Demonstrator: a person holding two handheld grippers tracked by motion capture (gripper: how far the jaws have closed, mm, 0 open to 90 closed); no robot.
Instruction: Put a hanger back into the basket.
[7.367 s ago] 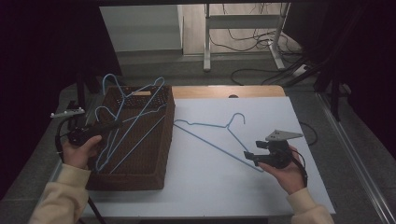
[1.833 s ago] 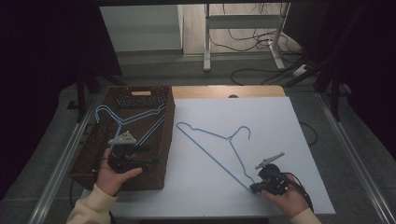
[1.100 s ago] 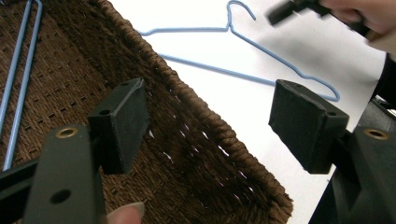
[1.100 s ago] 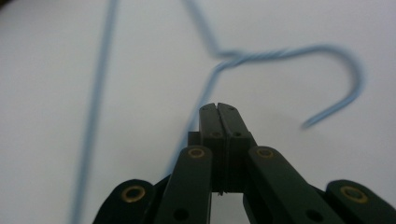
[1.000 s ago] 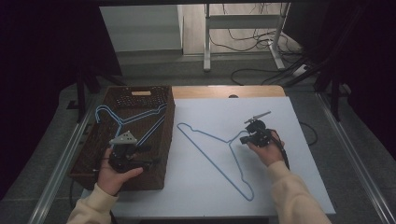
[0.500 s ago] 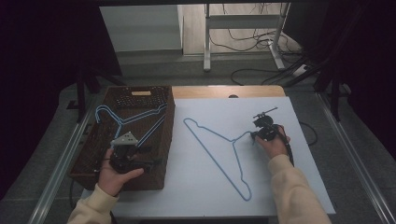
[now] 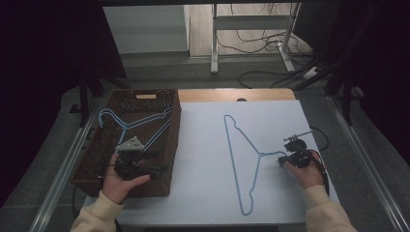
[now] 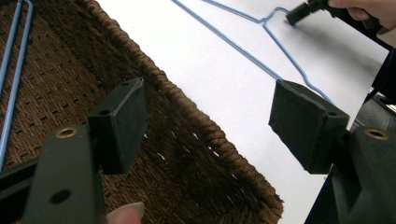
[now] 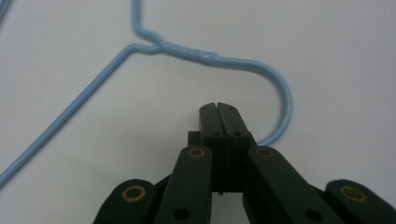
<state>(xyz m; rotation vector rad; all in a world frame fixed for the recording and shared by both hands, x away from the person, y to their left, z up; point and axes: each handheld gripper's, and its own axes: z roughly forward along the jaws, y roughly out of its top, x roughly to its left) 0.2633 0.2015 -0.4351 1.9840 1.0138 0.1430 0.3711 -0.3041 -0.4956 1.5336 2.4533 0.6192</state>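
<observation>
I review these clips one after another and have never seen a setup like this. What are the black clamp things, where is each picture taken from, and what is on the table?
A person sits at a white table and holds a hand-operated grasping tool in each hand; there is no robot arm. The high view looks down from above the person's side. The other two pictures come from small cameras riding on each tool, looking along its black jaws.

The left tool hovers over a brown wicker basket with its jaws wide apart and nothing between them; a blue wire hanger lies in the basket. The right tool has its jaws closed at the hook of a second blue hanger lying flat on the table. The right gripper view shows the hook curving round the closed jaws, but whether the wire is pinched cannot be told.
</observation>
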